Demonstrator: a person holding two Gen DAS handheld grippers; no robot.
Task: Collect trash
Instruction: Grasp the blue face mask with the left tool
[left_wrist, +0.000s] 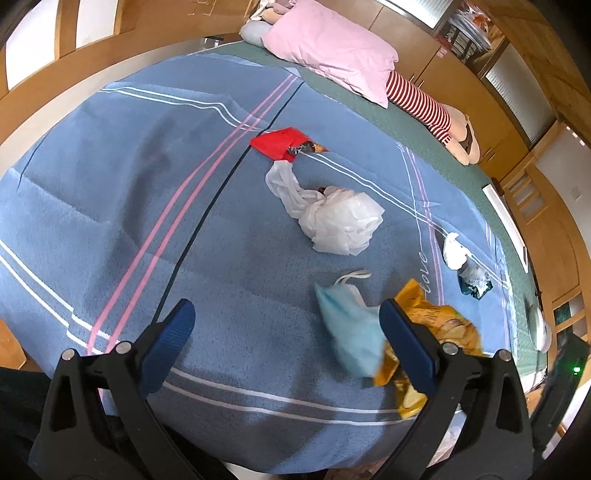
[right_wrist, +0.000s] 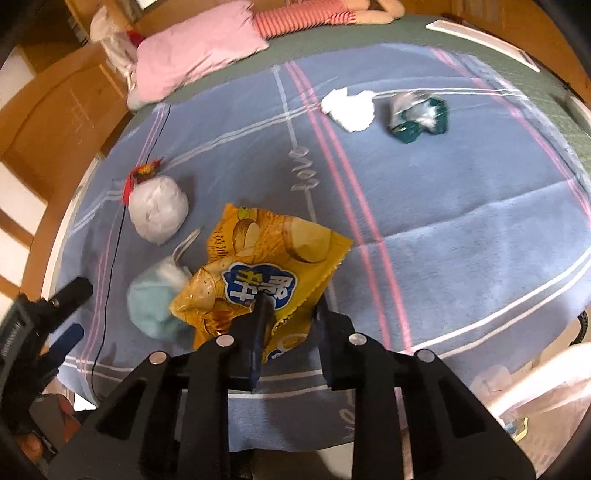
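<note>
Trash lies on a blue blanket (left_wrist: 110, 206) on a bed. My right gripper (right_wrist: 291, 314) is shut on the near edge of a yellow chip bag (right_wrist: 266, 258), which also shows in the left wrist view (left_wrist: 439, 325). My left gripper (left_wrist: 284, 325) is open and empty above the blanket, with a light blue face mask (left_wrist: 351, 332) just inside its right finger. The mask (right_wrist: 155, 299) lies left of the chip bag. A crumpled white plastic bag (left_wrist: 332, 218) and a red wrapper (left_wrist: 280, 142) lie farther back. A white tissue (right_wrist: 349, 107) and a green wrapper (right_wrist: 417, 114) lie at the far right.
A pink pillow (left_wrist: 332, 48) and a doll with red-striped legs (left_wrist: 421, 103) lie at the head of the bed. Wooden cabinets (left_wrist: 517, 92) line the wall behind. The left gripper shows at the left edge of the right wrist view (right_wrist: 55, 314).
</note>
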